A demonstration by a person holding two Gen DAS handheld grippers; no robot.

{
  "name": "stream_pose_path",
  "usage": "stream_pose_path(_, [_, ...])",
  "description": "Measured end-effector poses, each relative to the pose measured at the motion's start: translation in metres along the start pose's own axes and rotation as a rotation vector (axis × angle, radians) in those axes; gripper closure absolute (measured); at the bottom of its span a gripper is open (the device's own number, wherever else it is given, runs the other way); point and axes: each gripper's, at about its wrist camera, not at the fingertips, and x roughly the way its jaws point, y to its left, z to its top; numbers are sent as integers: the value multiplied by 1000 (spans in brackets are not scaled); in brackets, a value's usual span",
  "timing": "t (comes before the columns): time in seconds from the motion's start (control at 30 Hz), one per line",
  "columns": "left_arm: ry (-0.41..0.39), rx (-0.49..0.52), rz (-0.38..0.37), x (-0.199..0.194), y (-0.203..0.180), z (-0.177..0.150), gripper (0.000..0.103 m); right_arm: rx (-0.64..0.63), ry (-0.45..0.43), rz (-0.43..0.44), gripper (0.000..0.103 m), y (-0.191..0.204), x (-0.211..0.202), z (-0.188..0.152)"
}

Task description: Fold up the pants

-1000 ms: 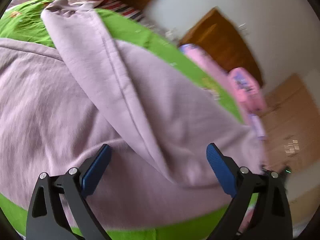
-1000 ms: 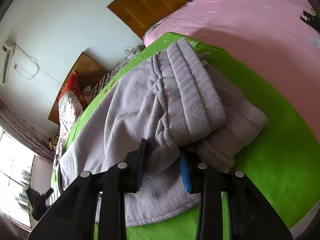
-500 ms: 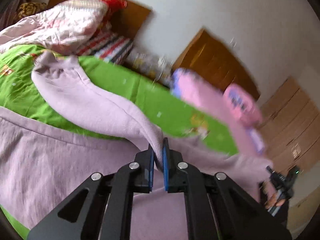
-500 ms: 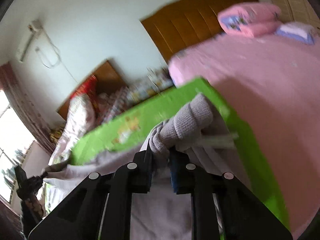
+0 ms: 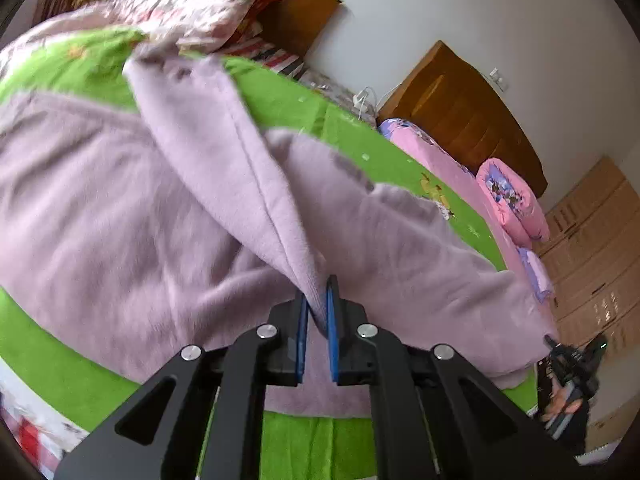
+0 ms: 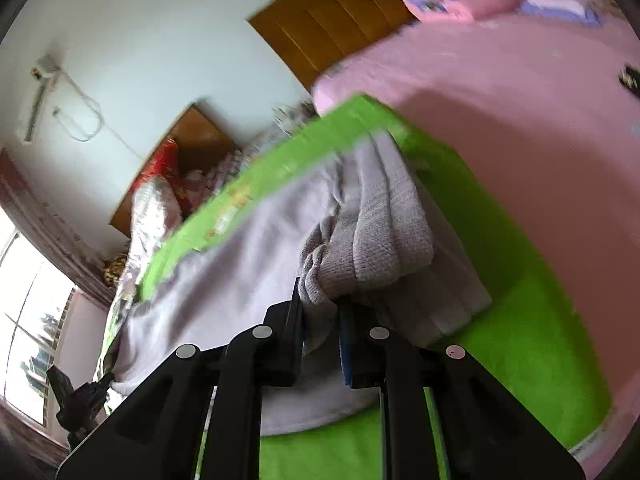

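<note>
Light lilac fleece pants [image 5: 120, 208] lie spread on a green blanket [image 5: 60, 364]. My left gripper [image 5: 316, 312] is shut on a raised fold of one pant leg [image 5: 240, 176], which runs up and away to the far left. In the right wrist view the same pants [image 6: 248, 264] show greyer. My right gripper [image 6: 322, 312] is shut on the ribbed waistband [image 6: 384, 240], bunched between its blue pads. The other gripper shows at the left edge of the right wrist view [image 6: 76, 396] and at the right edge of the left wrist view [image 5: 572, 360].
A pink bedsheet [image 6: 520, 120] lies beyond the green blanket [image 6: 520, 360]. Wooden headboards [image 5: 460, 120] stand against a white wall. Pink pillows [image 5: 512, 200] and a floral quilt [image 5: 192, 12] lie at the far ends. A window [image 6: 24, 320] is at the left.
A second ago my left gripper was open over the pant leg; it has shut on the fold and holds it lifted. My right gripper tightened on the waistband and raised it, then came lower.
</note>
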Motion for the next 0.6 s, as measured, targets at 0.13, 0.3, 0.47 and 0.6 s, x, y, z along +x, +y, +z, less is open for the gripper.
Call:
stream_pose_path(0.13, [54,-41,22,11,14,-13,95,39,59,-41,89,-17,8,-11])
stream_pose_path(0.3, [57,-42,26,16,21,-23,94,66,91,-57,90,-25,13,-16])
stream_pose_path(0.47, [50,-17,34,9,20,-22,93,39,78,-62,89,-17,2,-12])
stream_pose_path(0.6, [58,-38,42,18,26,-32,93,79,108,-94,92,-31,15,-25])
